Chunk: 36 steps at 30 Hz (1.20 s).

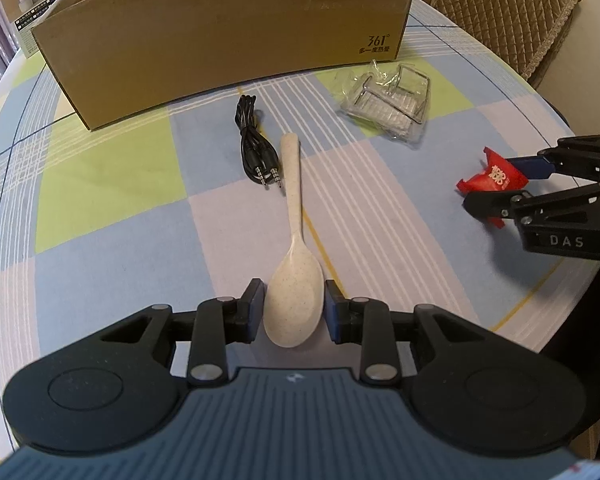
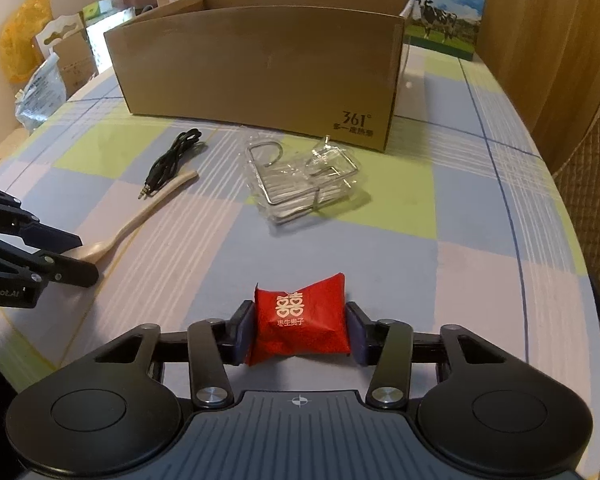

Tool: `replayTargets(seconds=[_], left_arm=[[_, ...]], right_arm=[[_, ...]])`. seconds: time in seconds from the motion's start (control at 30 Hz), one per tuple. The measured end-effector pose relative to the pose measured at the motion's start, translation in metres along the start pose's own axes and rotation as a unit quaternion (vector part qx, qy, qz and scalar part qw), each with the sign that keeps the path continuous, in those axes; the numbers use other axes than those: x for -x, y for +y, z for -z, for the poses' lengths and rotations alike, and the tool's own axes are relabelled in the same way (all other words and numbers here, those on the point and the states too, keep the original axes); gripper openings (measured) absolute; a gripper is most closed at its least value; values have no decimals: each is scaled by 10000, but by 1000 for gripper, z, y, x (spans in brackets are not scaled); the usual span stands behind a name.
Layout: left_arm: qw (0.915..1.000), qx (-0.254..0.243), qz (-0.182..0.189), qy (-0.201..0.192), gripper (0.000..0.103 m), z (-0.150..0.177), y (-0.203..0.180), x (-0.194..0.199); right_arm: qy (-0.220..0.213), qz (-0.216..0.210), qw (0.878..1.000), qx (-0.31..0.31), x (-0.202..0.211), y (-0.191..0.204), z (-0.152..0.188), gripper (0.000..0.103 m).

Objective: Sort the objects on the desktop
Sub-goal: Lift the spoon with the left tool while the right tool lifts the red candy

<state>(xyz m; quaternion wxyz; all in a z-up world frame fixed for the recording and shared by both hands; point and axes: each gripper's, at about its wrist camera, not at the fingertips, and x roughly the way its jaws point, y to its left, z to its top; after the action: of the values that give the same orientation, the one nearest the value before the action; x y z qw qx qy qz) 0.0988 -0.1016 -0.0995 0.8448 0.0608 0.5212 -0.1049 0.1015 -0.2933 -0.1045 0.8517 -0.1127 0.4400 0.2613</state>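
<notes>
Cardboard box (image 2: 260,68) at 12 o'clock on desk (image 2: 480,216), open top, inside hidden from me. My left claw (image 1: 294,312) flanks bowl of cream spoon (image 1: 294,276), pads touching or just beside it; grip unclear. My right claw (image 2: 300,330) clamped on red candy packet (image 2: 302,322). Black audio cable (image 1: 256,144) just beside spoon handle, 11 o'clock. Bagged wire rack (image 2: 304,178) at 12 o'clock of packet, before box. Checked cloth covers desk. Milk cartons (image 2: 420,4) behind box; quilted chair (image 1: 508,12) at 1 o'clock.
</notes>
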Motion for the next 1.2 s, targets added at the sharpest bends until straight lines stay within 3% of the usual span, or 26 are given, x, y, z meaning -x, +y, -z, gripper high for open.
replayTargets(seconds=[0.6, 0.87, 0.9, 0.97, 1.2], left_arm=[[9996, 154, 67, -227, 25, 8, -2, 23], [9996, 156, 219, -90, 26, 12, -2, 19], [9995, 184, 262, -78, 27, 12, -2, 18], [9994, 226, 267, -46, 38, 12, -2, 16], [9995, 188, 250, 16, 38, 13, -6, 11]], right_arm=[[-195, -74, 9992, -347, 32, -5, -1, 42], [-192, -58, 9991, -385, 38, -1, 5, 42], [-178, -58, 9990, -395, 38, -1, 6, 42], [-156, -54, 9990, -414, 37, -1, 8, 42], [-115, -58, 9989, -453, 32, -4, 10, 42]])
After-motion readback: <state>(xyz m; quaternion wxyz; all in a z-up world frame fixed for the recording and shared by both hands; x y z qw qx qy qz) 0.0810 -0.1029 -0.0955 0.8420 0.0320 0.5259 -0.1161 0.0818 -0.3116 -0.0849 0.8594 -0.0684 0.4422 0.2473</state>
